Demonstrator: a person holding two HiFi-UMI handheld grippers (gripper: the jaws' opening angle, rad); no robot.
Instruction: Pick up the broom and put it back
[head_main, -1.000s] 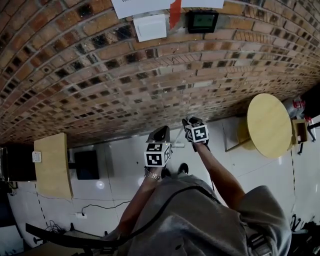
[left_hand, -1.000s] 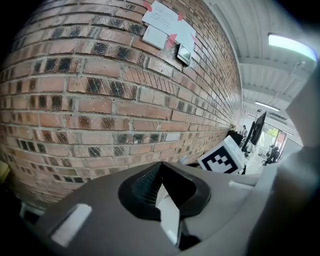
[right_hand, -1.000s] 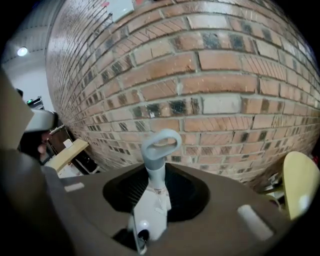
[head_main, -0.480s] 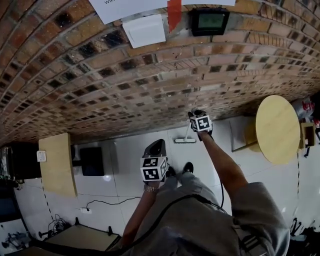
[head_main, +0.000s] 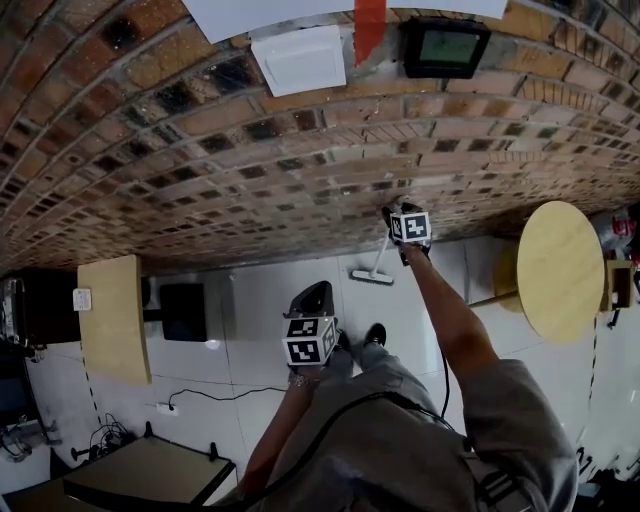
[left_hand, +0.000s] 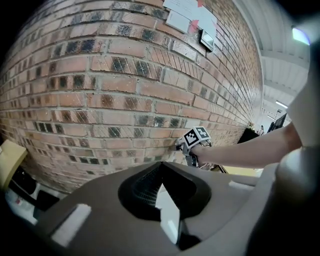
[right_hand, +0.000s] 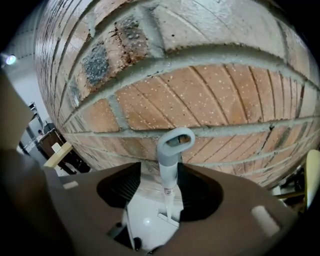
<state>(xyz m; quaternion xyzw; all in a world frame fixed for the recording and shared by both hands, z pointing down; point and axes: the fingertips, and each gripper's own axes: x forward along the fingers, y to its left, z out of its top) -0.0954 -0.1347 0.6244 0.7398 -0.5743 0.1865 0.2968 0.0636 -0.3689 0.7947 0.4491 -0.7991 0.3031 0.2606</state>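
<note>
Broom (head_main: 372, 277) looks light, stiff; right tongs (right_hand: 168, 182) clamped on slim handle (right_hand: 168, 167) below hanging loop (right_hand: 176, 140); left tongs (left_hand: 159, 186) closed, empty.

Rough matt brick wall (head_main: 200, 170); glossy tile floor (head_main: 250, 310); smooth plastic broom (right_hand: 169, 165).

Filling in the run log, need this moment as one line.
phase: putting back | right gripper: broom handle between jaws, clamp unclear | broom head on floor, handle top near brick wall | left gripper: shut, empty
</note>
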